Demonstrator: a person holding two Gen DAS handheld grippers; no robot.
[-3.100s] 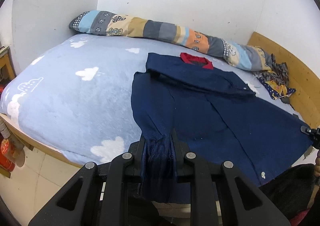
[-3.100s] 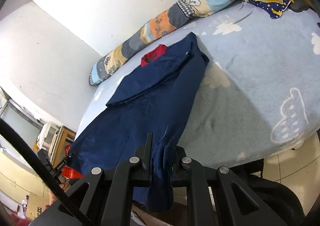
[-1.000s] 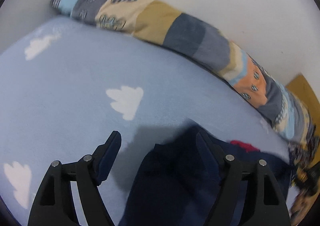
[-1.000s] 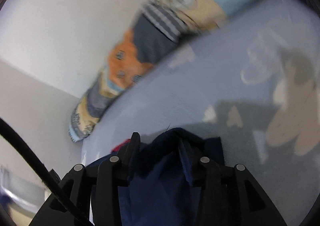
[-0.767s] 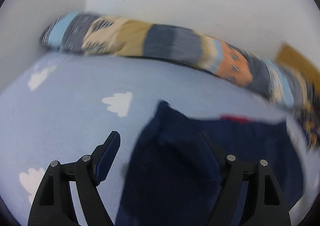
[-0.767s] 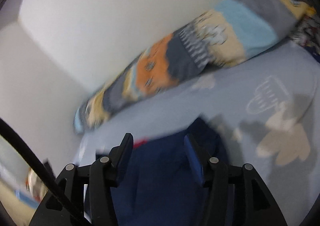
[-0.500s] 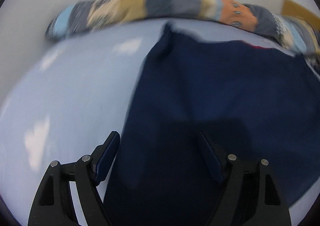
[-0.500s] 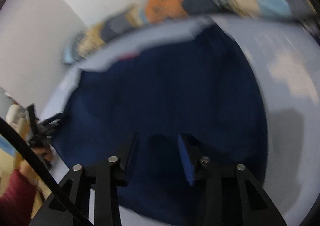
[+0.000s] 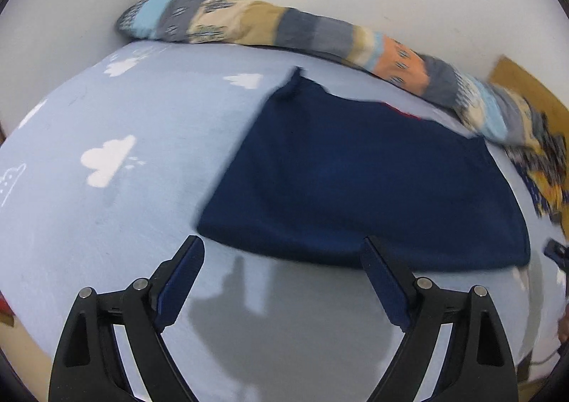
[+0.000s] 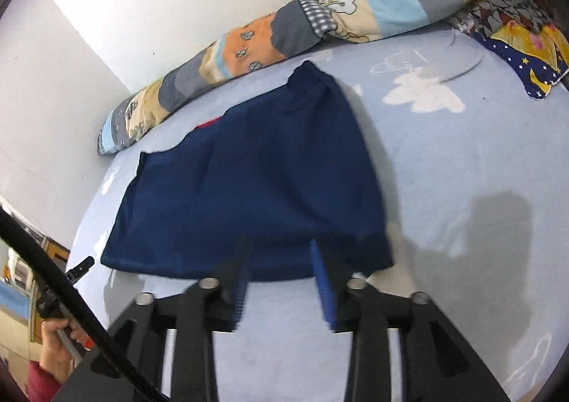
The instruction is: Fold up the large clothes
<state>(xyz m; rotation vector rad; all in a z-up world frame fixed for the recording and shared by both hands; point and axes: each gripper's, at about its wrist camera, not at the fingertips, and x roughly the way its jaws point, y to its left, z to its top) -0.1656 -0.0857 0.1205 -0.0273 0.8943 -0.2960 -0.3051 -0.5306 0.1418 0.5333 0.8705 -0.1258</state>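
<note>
Both grippers are empty. Left gripper [image 9: 282,268] has jaws spread wide and they've just been opening, nothing between them, only bare blue bedsheet [image 9: 106,224]. Right gripper [image 10: 279,275] sits at a narrower gap, jaws just reopened a bit, also nothing clamped; its fingertips overlap the near hem of the navy garment [image 10: 249,196] in the picture, but no pad looks pressed on cloth.

The garment lies folded over on the bed, ahead of both tools: ahead and right of the left gripper, straight ahead and slightly left of the right one. A sliver of red collar [image 9: 400,110] peeks out at the far edge.

Risks, as judgement:
- Far-left corner [image 9: 293,80] is bunched into a peak; next fold would likely lock that wrinkle in.
- Near hem bows rather than lying straight, so a further fold may come out skewed.
- Pinching only the top layer would likely peel the fold open.
- Right tips close to the hem; drifting forward could snag and drag it.

View differences:
- Right wrist shows a hand [image 10: 53,341] in a red sleeve holding the other tool, plus a black cable [image 10: 42,260]; left wrist doesn't.
- Left wrist shows the wooden bed frame [image 9: 526,82] and the patchwork bolster [image 9: 284,28] end to end.
- Patterned cloth pile [image 10: 515,28] reads sharply only from the right.
</note>
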